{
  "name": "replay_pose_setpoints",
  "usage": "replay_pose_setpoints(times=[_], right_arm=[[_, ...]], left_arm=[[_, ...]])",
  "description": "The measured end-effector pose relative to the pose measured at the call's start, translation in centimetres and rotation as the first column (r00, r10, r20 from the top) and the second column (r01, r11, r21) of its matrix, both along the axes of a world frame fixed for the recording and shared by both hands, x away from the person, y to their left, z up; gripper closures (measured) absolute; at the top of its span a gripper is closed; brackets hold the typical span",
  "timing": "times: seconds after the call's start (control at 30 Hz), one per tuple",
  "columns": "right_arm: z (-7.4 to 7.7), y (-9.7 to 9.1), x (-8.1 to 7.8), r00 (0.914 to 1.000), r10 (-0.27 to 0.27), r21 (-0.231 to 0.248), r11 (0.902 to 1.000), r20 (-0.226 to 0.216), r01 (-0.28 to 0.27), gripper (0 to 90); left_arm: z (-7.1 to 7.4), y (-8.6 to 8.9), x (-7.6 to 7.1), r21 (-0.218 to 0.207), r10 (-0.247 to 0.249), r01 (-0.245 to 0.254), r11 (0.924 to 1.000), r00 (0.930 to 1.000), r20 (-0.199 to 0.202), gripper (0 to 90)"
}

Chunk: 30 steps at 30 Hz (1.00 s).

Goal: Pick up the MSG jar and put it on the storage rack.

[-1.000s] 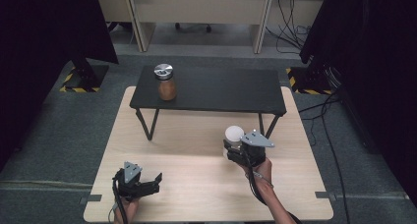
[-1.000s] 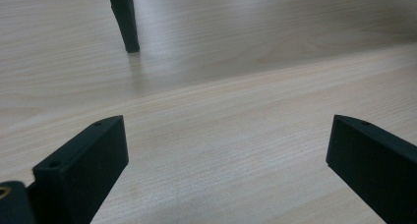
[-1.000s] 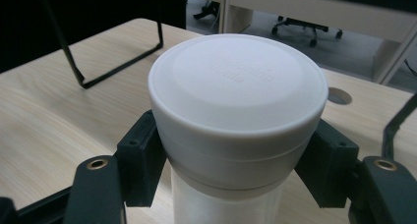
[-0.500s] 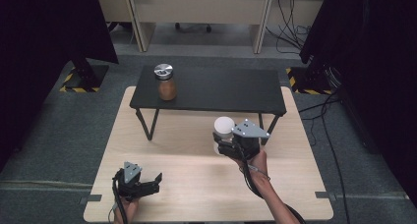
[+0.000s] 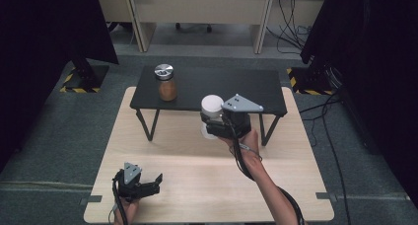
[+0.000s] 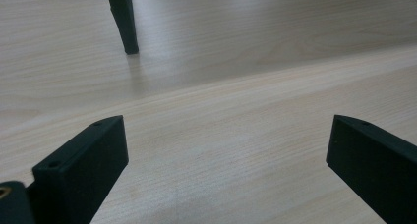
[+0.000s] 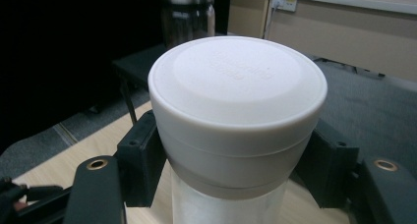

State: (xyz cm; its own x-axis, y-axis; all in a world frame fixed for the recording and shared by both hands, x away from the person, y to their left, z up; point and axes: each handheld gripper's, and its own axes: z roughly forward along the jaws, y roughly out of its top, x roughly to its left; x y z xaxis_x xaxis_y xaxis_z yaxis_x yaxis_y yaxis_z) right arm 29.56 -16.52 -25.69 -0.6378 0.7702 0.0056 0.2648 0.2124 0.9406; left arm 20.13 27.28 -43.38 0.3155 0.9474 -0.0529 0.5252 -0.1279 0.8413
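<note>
At the near left of the wooden counter [image 5: 162,141], the left hand-held gripper [image 5: 154,184] is seen resting low, its jaws spread wide with nothing between them. Farther back, a brown-filled jar [image 5: 166,82] with a metal lid is seen standing on the black shelf [image 5: 256,87]. To the right, a white-lidded jar [image 5: 212,109] is held clamped in the right hand-held gripper [image 5: 213,122], lifted off the counter at the shelf's front edge, upright.

Right gripper [image 5: 213,125] raised above the table on an outstretched forearm, jaws clamped; left gripper [image 5: 154,184] rests low, jaws spread wide
</note>
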Motion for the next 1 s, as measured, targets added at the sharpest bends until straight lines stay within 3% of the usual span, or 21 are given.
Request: replay_pose_setpoints(times=[0.47, 1.0], right_arm=[[4.6, 2.3, 2.4, 0.9998, -0.001, 0.020, 0.9998, 0.021, 0.000, 34.9], [4.9, 4.4, 6.1, 0.9942, -0.108, 0.017, 0.9941, 0.006, 0.107, 34.9]], left_arm=[[0.0, 0.1, 0.0, -0.002, -0.003, 0.003, 1.0000, 1.0000, 0.000, 1.4], [0.0, 0.2, 0.1, -0.007, -0.005, 0.005, 1.0000, 1.0000, -0.001, 1.5]])
